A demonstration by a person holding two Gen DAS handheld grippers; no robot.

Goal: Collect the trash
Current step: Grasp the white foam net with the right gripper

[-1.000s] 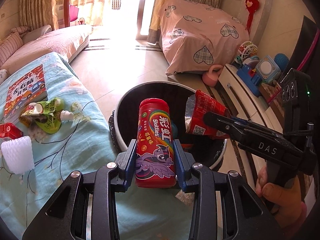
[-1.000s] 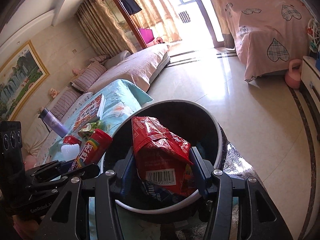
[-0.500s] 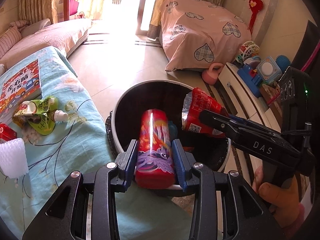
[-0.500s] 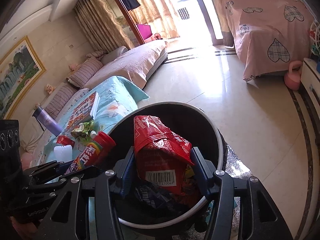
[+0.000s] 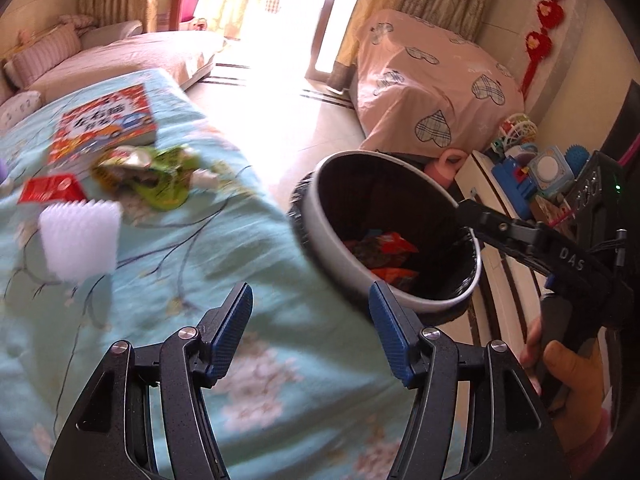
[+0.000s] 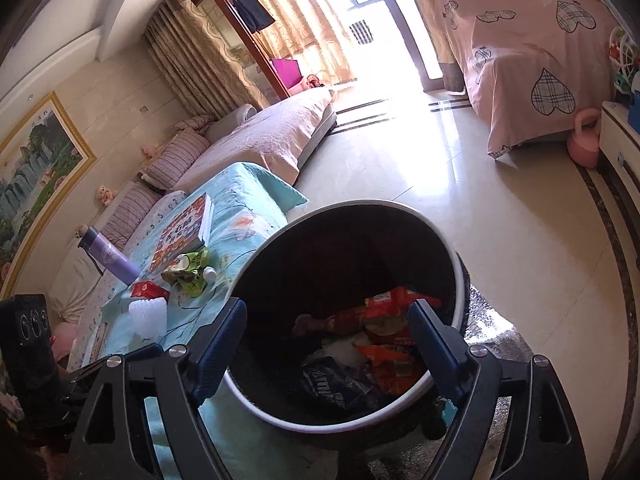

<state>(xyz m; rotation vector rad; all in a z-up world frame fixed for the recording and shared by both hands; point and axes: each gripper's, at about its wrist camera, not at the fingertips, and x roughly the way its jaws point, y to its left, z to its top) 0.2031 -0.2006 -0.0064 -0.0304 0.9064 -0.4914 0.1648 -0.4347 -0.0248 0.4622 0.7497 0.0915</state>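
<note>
A round black trash bin [image 6: 459, 280] [image 5: 316, 216] with a pale rim stands on the floor beside the cloth-covered table; red and dark wrappers [image 6: 384, 328] [image 5: 380, 246] lie at its bottom. My right gripper [image 6: 328, 320] hangs over the bin, its jaws opening with nothing between them. My left gripper [image 5: 310, 304] is over the table's edge left of the bin, jaws opening and empty. On the cloth lie a green crumpled pouch [image 5: 152, 176] [image 6: 190, 270], a small red packet [image 5: 50, 192] [image 6: 148, 290] and a white foam sleeve [image 5: 78, 238] [image 6: 148, 314].
A picture book [image 5: 104, 124] [image 6: 184, 232] and a purple bottle [image 6: 106, 256] rest on the turquoise cloth [image 5: 180, 264]. A sofa, a pink-covered piece of furniture [image 5: 432, 92], a pink kettlebell [image 6: 584, 142] and a low shelf of toys [image 5: 532, 168] ring the tiled floor [image 6: 500, 220].
Both grippers opened: the red candy tube left the left jaws and the red snack bag dropped from the right jaws into the bin. The left gripper shifted left over the table.
</note>
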